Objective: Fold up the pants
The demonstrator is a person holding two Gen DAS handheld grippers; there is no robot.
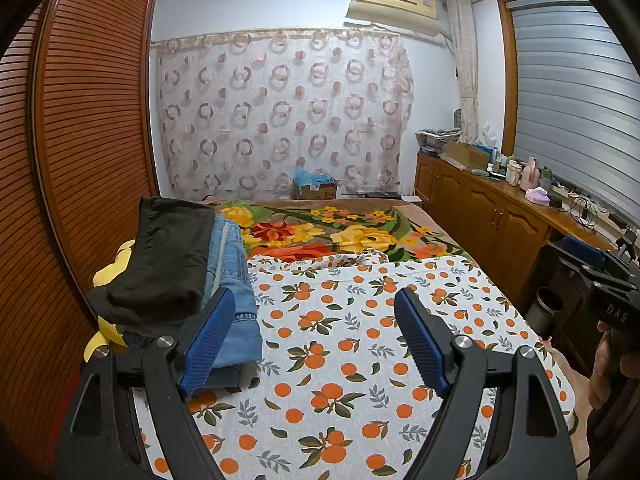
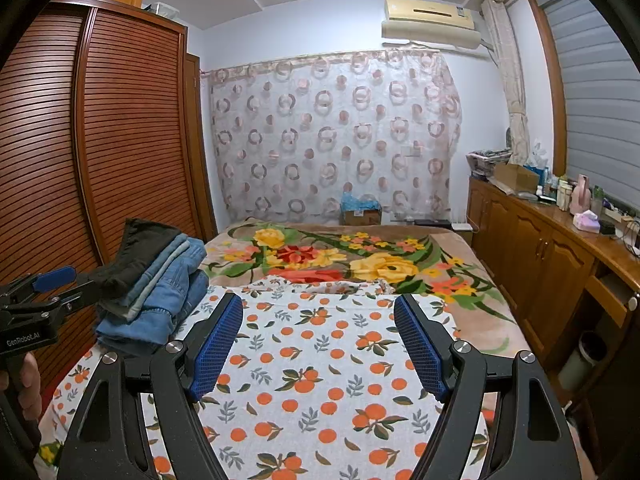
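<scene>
Here, in the left wrist view, the left gripper (image 1: 316, 336) hangs over the sheet (image 1: 360, 360) with its blue pads (image 1: 208, 340) spread wide and nothing between them. The pants lie in a folded stack (image 1: 188, 280) just left of the left pad: a dark pair (image 1: 168, 256) on top, jeans (image 1: 236, 304) beneath, something yellow (image 1: 108, 272) under them at the wardrobe side. The stack sits at the sheet's left edge, beside the wardrobe (image 1: 80, 160). The right gripper (image 1: 600, 276) shows at the far right edge, held by a hand (image 1: 604, 376).

In the right wrist view, the right gripper (image 2: 318, 344) likewise stands spread and empty over bare sheet (image 2: 320, 380). The stack (image 2: 156, 284) is off to its left, dark pair (image 2: 144, 252) topmost, jeans (image 2: 168, 304) below, with the left gripper (image 2: 52, 280) near its left side.

No unfolded pair lies on the sheet in either view, so I judge the step in hand to be either done or a matter of fetching the next pair; which one, the views do not settle. If the stack needs tidying, keep both tools open, approach low from the sheet side, and press the edges square rather than pinch, since a pinch on the top layer would likely drag it off the jeans. The dark pair overhangs toward the wardrobe, so I would nudge there gently.
</scene>
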